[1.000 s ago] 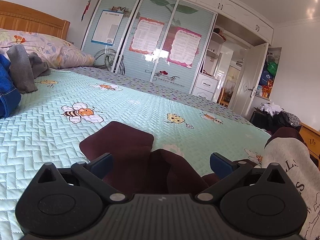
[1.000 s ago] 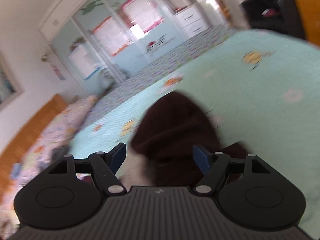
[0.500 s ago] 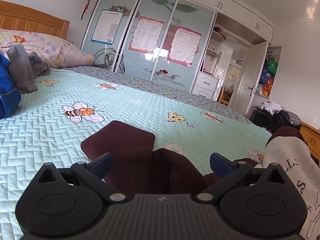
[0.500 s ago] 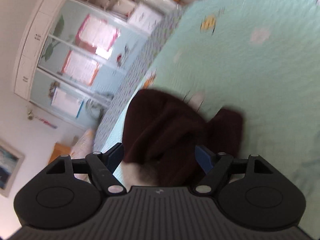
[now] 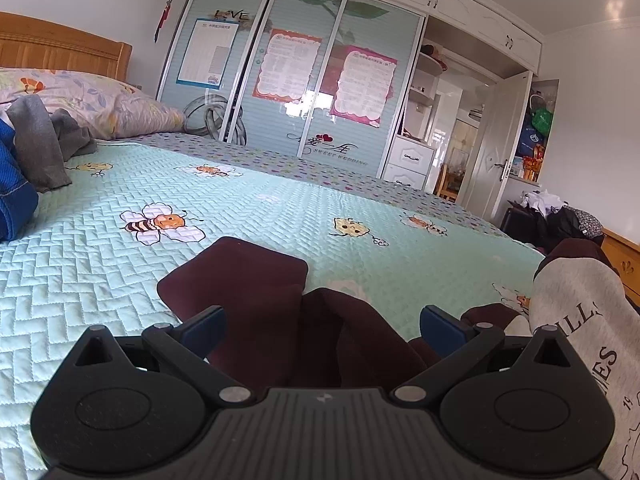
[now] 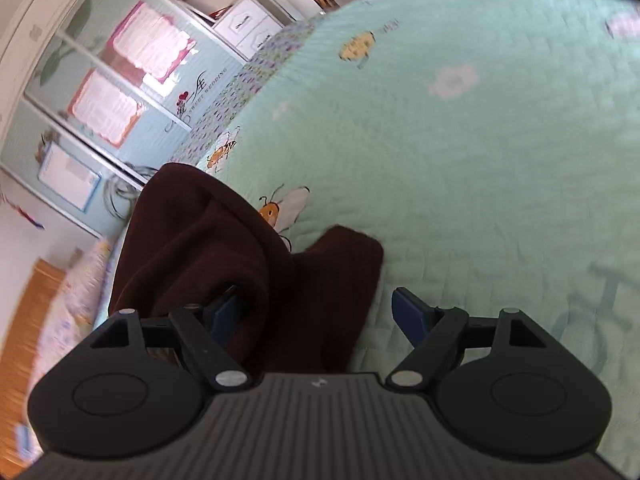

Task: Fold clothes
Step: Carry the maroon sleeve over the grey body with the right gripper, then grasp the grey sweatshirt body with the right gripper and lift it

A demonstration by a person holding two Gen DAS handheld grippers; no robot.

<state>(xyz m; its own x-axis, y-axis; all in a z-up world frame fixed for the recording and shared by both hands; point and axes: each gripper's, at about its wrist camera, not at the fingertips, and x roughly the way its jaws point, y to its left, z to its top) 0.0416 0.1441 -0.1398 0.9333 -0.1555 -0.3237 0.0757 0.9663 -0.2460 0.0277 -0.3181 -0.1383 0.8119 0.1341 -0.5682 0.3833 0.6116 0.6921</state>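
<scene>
A dark maroon garment (image 5: 248, 276) lies crumpled on the mint bee-print bedspread (image 5: 280, 208); its grey-white printed part (image 5: 580, 320) rises at the right edge of the left wrist view. My left gripper (image 5: 320, 328) stands open low over the bed, with maroon folds between its blue pads (image 5: 200, 328). In the right wrist view the same maroon garment (image 6: 200, 240) is bunched between the fingers of my right gripper (image 6: 316, 312). That gripper is open and tilted down, and cloth drapes over its left pad (image 6: 224, 310). Its right pad (image 6: 408, 314) is bare above the bedspread (image 6: 480, 160).
A blue garment (image 5: 12, 196) and a grey one (image 5: 40, 148) lie at the left by the floral pillow (image 5: 100, 100) and wooden headboard (image 5: 60, 48). Beyond the bed's far edge stand a sliding-door wardrobe (image 5: 300, 80), an open door (image 5: 500, 140) and a heap of bags (image 5: 560, 216).
My right gripper has sunk and rolled toward the maroon cloth, which now covers its left finger. The left gripper has stayed put; the maroon fold before it has shifted slightly.
</scene>
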